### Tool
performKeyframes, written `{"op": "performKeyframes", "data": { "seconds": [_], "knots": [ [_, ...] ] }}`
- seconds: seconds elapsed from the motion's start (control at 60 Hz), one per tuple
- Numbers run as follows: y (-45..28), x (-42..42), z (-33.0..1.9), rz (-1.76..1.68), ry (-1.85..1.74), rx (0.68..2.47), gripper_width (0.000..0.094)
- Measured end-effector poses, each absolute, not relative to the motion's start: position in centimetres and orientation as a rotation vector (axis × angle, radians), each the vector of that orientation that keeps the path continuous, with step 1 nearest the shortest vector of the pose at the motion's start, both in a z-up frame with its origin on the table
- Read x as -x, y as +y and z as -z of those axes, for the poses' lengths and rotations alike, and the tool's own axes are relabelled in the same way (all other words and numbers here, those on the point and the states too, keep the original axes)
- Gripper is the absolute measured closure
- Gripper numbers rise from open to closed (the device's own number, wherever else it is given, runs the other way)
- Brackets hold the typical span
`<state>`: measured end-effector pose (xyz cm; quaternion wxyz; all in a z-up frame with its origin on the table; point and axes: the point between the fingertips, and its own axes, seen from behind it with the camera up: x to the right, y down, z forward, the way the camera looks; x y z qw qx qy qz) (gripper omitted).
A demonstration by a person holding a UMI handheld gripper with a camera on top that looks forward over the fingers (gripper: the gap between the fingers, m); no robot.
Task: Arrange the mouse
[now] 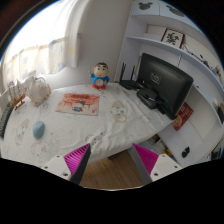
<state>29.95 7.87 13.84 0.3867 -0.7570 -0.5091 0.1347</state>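
A small pale blue mouse [39,129] lies on the white-covered table [100,130], near its front left part. An orange-red printed mouse pad [78,102] lies flat further back, apart from the mouse. My gripper [112,160] is open and empty. Its magenta pads [77,157] are spread wide and hang in front of the table's near edge, over the wooden floor. The mouse is ahead and to the left of the left finger.
A black monitor [165,80] stands at the right with dark items at its base. A cartoon figurine [100,74] stands behind the pad. A white plush toy [38,90] is at the left. A round pale object [118,108] lies mid-table. Wall shelves [170,35] hang above the monitor.
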Motion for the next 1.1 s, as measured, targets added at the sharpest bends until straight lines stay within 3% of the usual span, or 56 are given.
{"op": "performKeyframes", "data": {
  "seconds": [0.267,0.8,1.1],
  "knots": [
    [0.2,-26.3,-11.7,-0.419,-1.430,1.898,0.0081],
    [-20.3,-21.6,-8.2,-0.701,-1.858,1.663,0.0084],
    [-21.8,-17.3,-4.1,-0.770,-1.825,1.628,0.0081]
  ]
}}
